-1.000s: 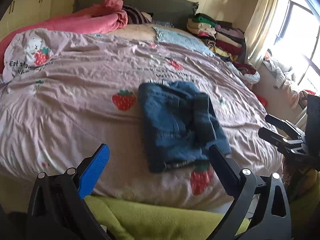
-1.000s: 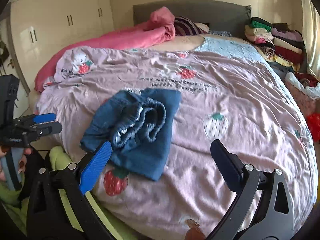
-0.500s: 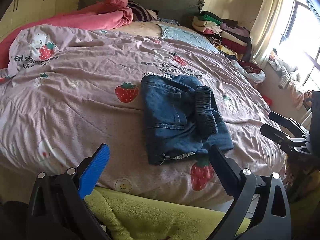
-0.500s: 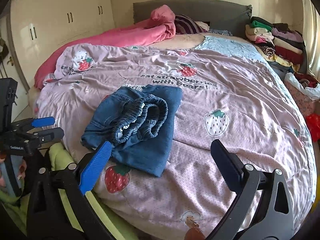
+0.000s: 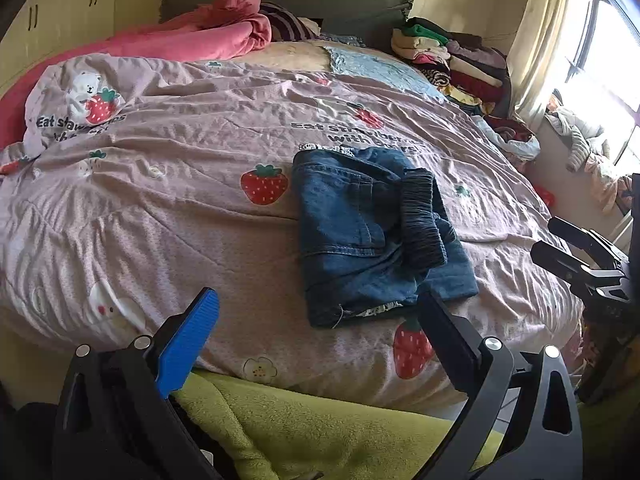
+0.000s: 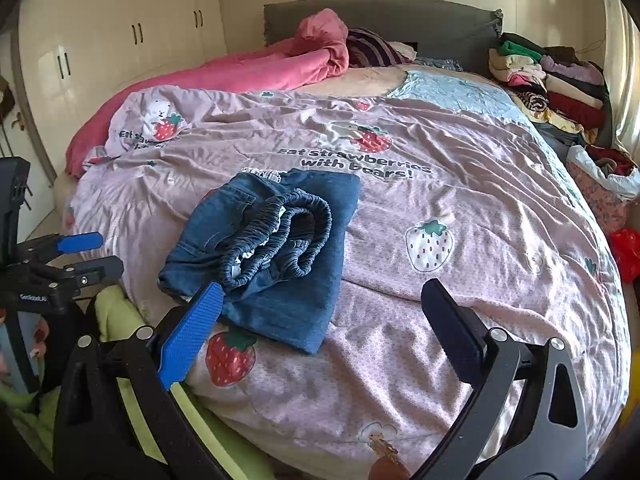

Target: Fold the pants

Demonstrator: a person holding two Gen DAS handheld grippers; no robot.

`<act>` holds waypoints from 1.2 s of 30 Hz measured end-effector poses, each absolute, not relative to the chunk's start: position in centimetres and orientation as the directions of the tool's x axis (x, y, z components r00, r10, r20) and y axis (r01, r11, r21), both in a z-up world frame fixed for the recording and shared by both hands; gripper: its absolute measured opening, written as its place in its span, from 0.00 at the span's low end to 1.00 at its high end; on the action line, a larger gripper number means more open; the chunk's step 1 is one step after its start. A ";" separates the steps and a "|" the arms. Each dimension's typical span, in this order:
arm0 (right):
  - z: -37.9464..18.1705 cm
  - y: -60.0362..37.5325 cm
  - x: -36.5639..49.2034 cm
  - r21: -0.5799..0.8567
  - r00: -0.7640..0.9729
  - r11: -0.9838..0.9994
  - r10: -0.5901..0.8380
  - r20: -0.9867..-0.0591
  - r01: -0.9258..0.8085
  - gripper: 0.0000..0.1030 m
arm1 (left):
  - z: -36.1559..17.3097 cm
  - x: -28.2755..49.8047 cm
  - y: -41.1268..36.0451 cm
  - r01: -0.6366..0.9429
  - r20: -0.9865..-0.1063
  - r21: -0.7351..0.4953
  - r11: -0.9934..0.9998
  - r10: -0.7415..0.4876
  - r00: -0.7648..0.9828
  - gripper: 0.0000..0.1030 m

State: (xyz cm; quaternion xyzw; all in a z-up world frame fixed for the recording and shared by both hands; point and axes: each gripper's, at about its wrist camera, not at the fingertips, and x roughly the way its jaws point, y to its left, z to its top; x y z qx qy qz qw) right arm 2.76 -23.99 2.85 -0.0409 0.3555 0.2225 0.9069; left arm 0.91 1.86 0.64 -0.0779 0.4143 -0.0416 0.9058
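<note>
Folded blue denim pants [image 5: 372, 236] lie on the pink strawberry bedspread [image 5: 168, 208] near the bed's front edge, with the gathered elastic waistband on top [image 6: 280, 236]. My left gripper [image 5: 318, 308] hangs open just short of the bed edge, in front of the pants, holding nothing. My right gripper [image 6: 320, 298] is open too, its blue finger [image 6: 192, 332] near the pants' front corner without touching. Each gripper shows at the side of the other's view: the right gripper [image 5: 576, 252], the left gripper [image 6: 76, 256].
A rumpled pink blanket [image 5: 208, 36] lies by the grey headboard [image 6: 400, 20]. Stacked folded clothes [image 5: 452, 60] fill the far right corner. A green fleece cover [image 5: 320, 424] hangs below the bed edge. White wardrobes [image 6: 120, 40] stand left; a window [image 5: 608, 52] and curtain are right.
Both grippers have drawn back and risen a little, so more of the bed shows. The pants lie unmoved and both grippers stay open.
</note>
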 end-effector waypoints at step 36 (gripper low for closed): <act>2.8 -24.2 3.2 0.059 0.652 0.903 0.351 -0.672 -0.426 0.91 | 0.9 0.9 1.6 0.006 -0.753 -0.122 0.992 -0.097 0.651 0.96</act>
